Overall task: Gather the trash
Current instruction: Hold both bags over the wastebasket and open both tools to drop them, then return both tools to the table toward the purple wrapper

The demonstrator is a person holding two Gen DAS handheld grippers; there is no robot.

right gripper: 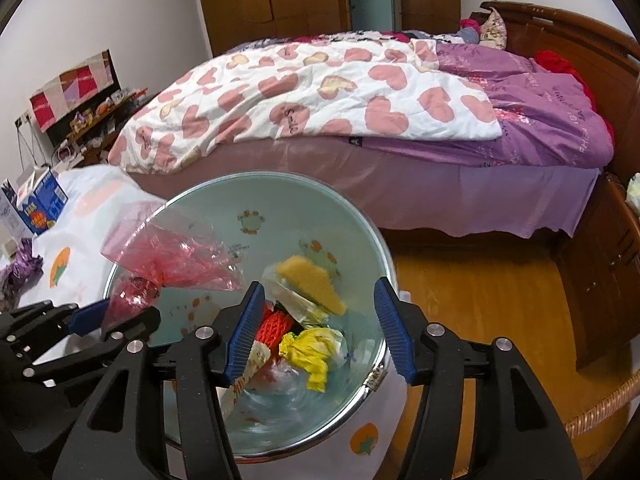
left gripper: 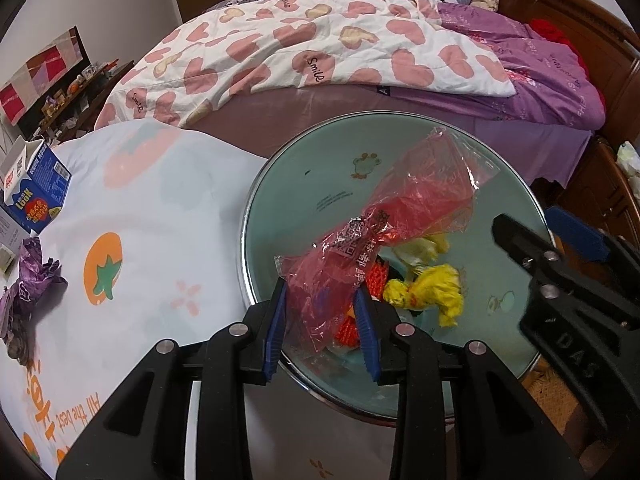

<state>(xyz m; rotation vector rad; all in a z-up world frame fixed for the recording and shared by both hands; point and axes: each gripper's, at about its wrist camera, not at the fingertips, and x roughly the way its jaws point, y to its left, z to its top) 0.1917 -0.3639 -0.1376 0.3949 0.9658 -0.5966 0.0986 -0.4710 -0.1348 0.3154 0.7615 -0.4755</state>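
Red translucent plastic, a crumpled wrapper (left gripper: 384, 232), sits between the blue pads of the left tool (left gripper: 324, 330) in the left wrist view. The jaws stand narrow and the pads press on the wrapper's lower end; the rest of the wrapper rises ahead of the tool, over the mouth of the pale green bin (left gripper: 316, 184). Just ahead and right of the tool, inside the bin, lie a yellow crumpled bag (left gripper: 432, 292) and an orange net (left gripper: 348, 326). The right tool (left gripper: 548, 240) enters from the right edge, over the bin's rim. Far to the left of the left tool, on the desk (left gripper: 160, 216) with its fruit-print cloth, lie a purple crumpled wrapper (left gripper: 28, 280) and a blue carton (left gripper: 38, 188). Beyond the bin stands the bed (left gripper: 320, 52).

Right wrist view: the right tool (right gripper: 316, 332) hangs above the bin (right gripper: 280, 220) with its jaws wide and nothing between the pads. Below and ahead of it lie the yellow bag (right gripper: 310, 350), the orange net (right gripper: 272, 326) and a yellow sponge (right gripper: 314, 282). To its left, the left tool (right gripper: 108, 320) holds the red wrapper (right gripper: 168, 258) at the bin's rim. Right of the tool is wooden floor (right gripper: 480, 300).
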